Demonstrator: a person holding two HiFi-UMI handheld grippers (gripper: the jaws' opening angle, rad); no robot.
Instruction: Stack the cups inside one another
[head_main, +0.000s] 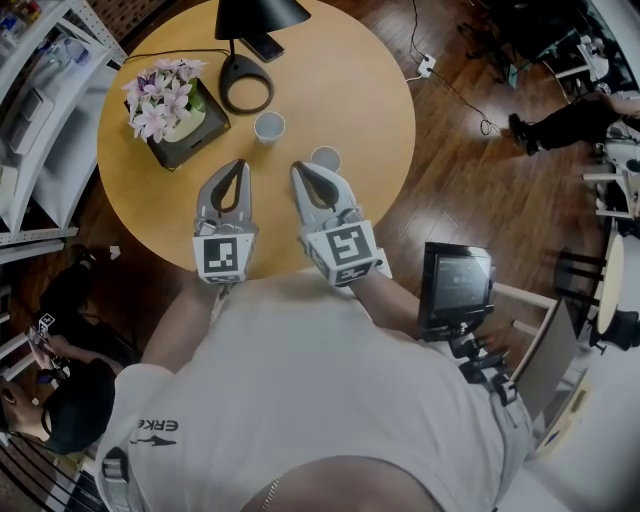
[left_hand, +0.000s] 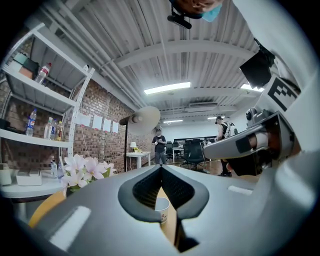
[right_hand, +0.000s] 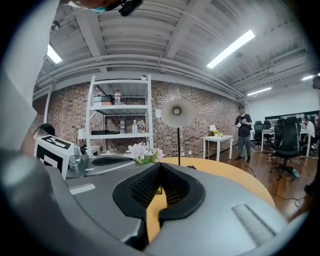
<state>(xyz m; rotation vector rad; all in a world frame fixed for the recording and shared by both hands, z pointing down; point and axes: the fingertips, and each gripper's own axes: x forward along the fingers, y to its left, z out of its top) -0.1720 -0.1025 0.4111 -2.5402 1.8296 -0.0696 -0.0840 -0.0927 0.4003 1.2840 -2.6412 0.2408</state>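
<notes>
Two pairs of fingers, both pressed together, both empty. On the left gripper (left_hand: 161, 169) the fingers (left_hand: 144, 189) meet at the tips. Through the hollow below the tips, its own view frames one white cup (left_hand: 161, 209) standing upright on the counter (left_hand: 170, 227) beyond, not held. Over to the right gripper (right_hand: 160, 166): fingers (right_hand: 142, 189) tip to tip as well, and its hollow shows only a strip of yellow counter.

Now the head view, the only one with both cups! The two grippers sit side by side, apart, over the near part of the round counter, pointing away from the person. The near cup (head_main: 325, 158) stands upright just beside the right gripper's tip; touching or not, I cannot tell. The far cup (head_main: 269, 126) stands upright ahead of the grippers, clear of both. The two cups are separate, not stacked. Which of them the left gripper view frames, I cannot say.

Further out, pink flowers (head_main: 165, 95) sit in a dark pot left of the far cup, with a black lamp (head_main: 246, 82) behind it and a phone (head_main: 263, 46) past the lamp's base. The gripper views add the room: the right one shows a white shelf (right_hand: 120, 107) against a brick wall, with the left gripper's marker cube at its left edge.
</notes>
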